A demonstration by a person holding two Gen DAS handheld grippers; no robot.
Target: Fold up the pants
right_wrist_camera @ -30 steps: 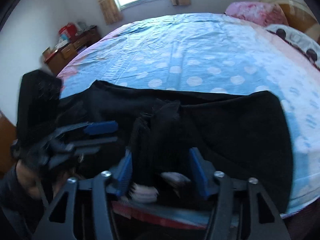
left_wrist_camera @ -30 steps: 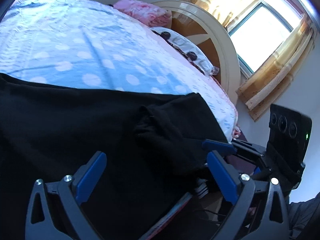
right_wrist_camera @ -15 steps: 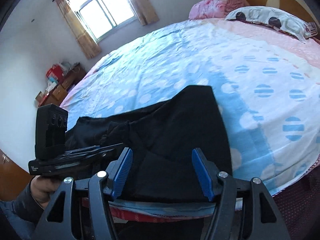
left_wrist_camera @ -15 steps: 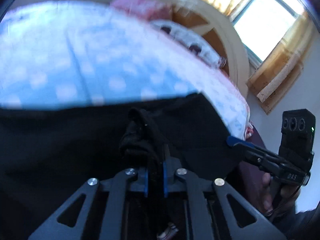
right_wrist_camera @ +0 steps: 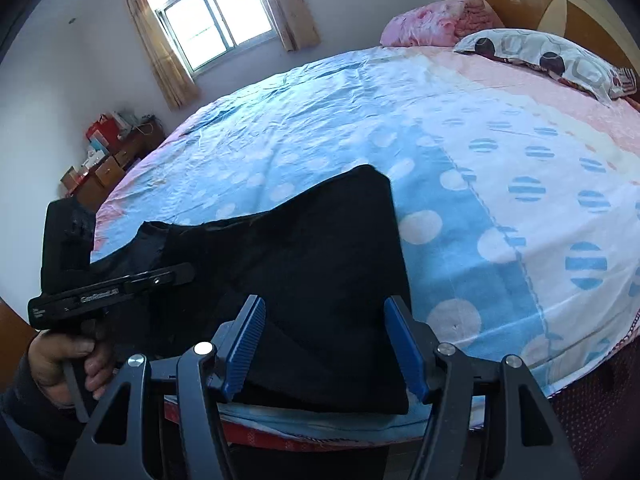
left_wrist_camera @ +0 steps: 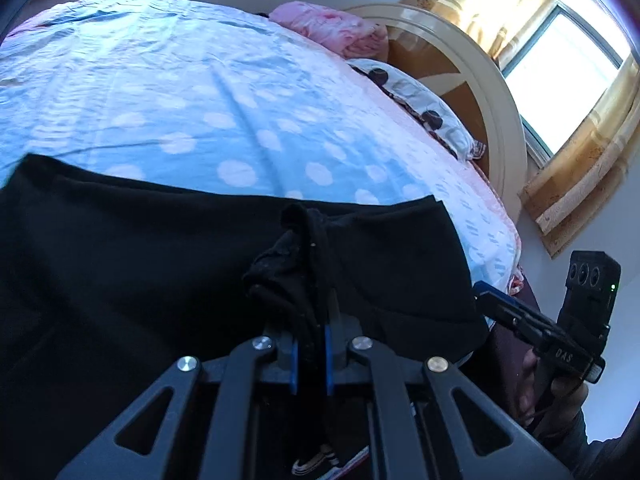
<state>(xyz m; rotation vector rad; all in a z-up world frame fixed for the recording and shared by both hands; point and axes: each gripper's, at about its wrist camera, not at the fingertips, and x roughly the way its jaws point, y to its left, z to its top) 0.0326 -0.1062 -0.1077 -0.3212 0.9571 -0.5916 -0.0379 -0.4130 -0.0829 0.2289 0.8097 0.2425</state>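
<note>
Left wrist view: the left tool (left_wrist_camera: 311, 354) was pinched tight on a bunched ridge of the black fabric pants (left_wrist_camera: 140, 264), likely to lift a fold; they lay on the blue polka-dot bed (left_wrist_camera: 208, 92); right wrist view: the right tool (right_wrist_camera: 324, 346) gaped wide over the pants' near edge, apparently poised to grab.
</note>
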